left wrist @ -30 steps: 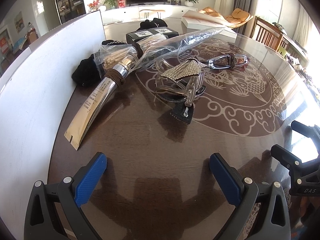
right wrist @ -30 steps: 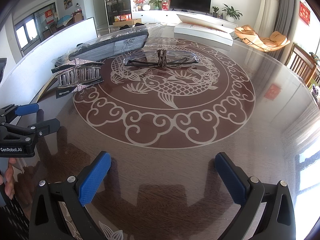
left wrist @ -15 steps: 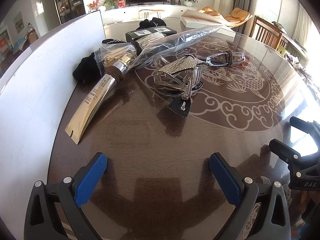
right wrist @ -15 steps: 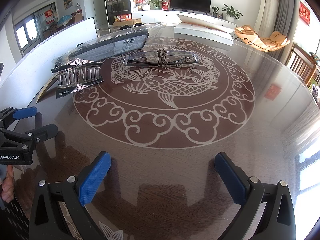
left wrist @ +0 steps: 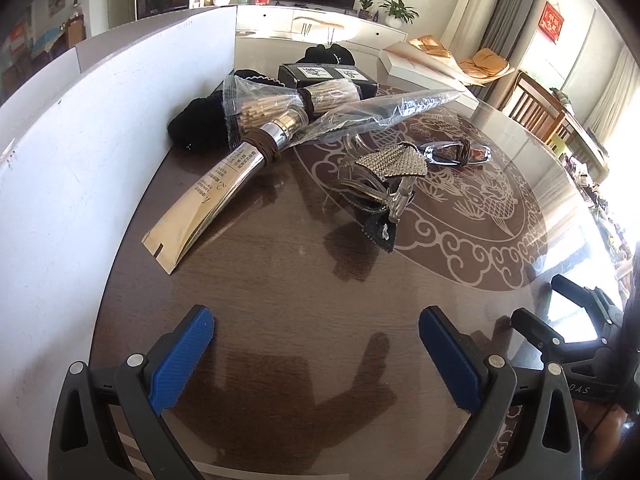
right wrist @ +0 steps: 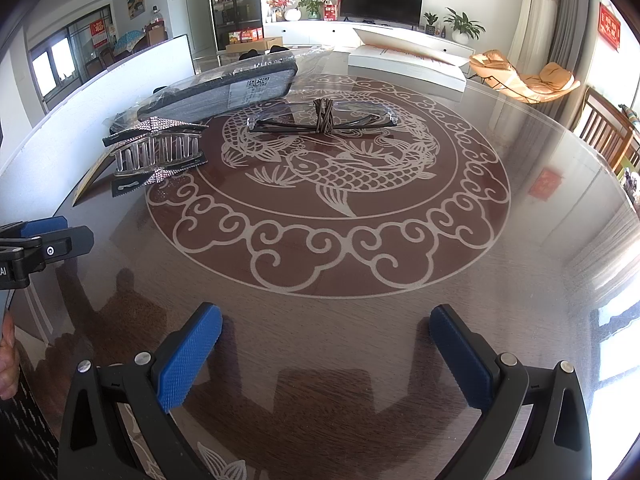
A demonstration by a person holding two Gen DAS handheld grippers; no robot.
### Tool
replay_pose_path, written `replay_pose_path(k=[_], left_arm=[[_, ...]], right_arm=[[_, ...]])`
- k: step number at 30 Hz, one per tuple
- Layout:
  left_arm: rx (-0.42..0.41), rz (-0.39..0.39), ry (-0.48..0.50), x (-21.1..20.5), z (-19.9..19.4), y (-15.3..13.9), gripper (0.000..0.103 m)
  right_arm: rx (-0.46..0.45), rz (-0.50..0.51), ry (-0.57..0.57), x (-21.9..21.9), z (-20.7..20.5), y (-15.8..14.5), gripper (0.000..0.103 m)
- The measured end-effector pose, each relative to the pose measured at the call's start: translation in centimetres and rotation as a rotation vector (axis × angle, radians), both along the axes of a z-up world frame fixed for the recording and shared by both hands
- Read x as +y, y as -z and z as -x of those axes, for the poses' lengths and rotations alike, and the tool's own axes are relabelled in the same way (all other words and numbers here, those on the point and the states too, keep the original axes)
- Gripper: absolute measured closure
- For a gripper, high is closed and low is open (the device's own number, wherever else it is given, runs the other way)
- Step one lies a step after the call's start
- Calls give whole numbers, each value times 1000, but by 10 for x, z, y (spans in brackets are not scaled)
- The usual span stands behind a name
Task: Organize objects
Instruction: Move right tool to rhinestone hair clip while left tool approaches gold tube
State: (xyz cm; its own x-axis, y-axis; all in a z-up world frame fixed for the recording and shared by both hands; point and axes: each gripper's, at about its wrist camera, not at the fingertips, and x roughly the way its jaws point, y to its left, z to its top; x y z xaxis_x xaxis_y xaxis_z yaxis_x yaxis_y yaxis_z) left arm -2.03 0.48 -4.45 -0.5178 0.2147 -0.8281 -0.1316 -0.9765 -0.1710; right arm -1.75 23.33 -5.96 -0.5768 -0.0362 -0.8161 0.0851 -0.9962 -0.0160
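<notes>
On the dark round table (left wrist: 280, 288) lie a rhinestone hair claw clip (left wrist: 380, 178), glasses tied with a brown band (left wrist: 456, 152), a tube bound with brown bands in plastic wrap (left wrist: 224, 184), a bundle of sticks in plastic (left wrist: 264, 108) and a long wrapped dark item (left wrist: 392, 108). My left gripper (left wrist: 316, 354) is open and empty, well short of them. My right gripper (right wrist: 326, 350) is open and empty over bare table. The clip (right wrist: 156, 148), the glasses (right wrist: 324, 120) and the wrapped item (right wrist: 224, 88) also show in the right wrist view, far ahead.
A white board (left wrist: 80, 152) stands along the table's left edge. A black box (left wrist: 328, 74) and black cloth (left wrist: 196, 120) lie at the back. A white flat box (right wrist: 408, 62) sits at the far edge. Wooden chairs (left wrist: 540, 116) stand to the right.
The left gripper has drawn back slightly and turned a little right; the objects sit farther and more to the right in its view. The right gripper has not moved.
</notes>
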Motion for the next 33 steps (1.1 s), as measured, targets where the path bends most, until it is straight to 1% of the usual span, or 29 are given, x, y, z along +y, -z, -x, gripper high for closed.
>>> replay_pose_path(k=[3,5,7,8,9,11,12,13,15,17,19,21,22,23,25,27,30,33], left_arm=[[66,-2,-4,0,-7,-11,0],[91,-12,-7,-3,-10,-16,0],[108,-14,-13,-5,-11,-19,0],[122,-16,-20,-7,-12,-21,0],[142,-21,-28,-9,-13,-25,0],[187,-46,-46,-16,-18,-33,0],[203,-62,-56,-20,-19,-36,0],[217,-71,-66,-23,-21,-38,0],[232,-78,-83,-26,-23,-41,0],[240,-86,-92,-27,-24,-43,0],[247,-88,-95,-29,-25,-44,0],[242,-89,-93,-29,-25,-43,0],[236,-89,-90,-29,-24,-42,0],[230,-87,-89,-28,-23,-41,0],[215,-91,-77,-27,-21,-38,0],[187,-80,-45,-19,-18,-34,0],[210,-51,-10,-8,-18,-36,0],[204,-50,23,-2,-18,-35,0]], right_arm=[[0,0,0,0,0,0,0],[1,0,-1,0,1,0,0],[-20,5,-2,0,5,-1,0],[-32,33,15,2,9,-3,0],[-41,104,35,5,14,-7,0],[-61,297,68,9,29,-16,0],[-63,368,79,6,39,-21,0],[-63,409,79,-1,48,-27,0],[-74,440,36,-28,73,-35,0],[-81,423,-26,-61,96,-40,0],[-97,364,-89,-95,118,-40,0],[-115,305,-153,-120,130,-36,0],[-109,264,-173,-127,131,-34,12],[-109,220,-191,-130,130,-32,37],[-112,227,-211,-123,118,-29,39],[-98,260,-185,-100,102,-30,39],[-51,186,-182,-66,76,-34,39],[-31,155,-181,-35,53,-36,38]])
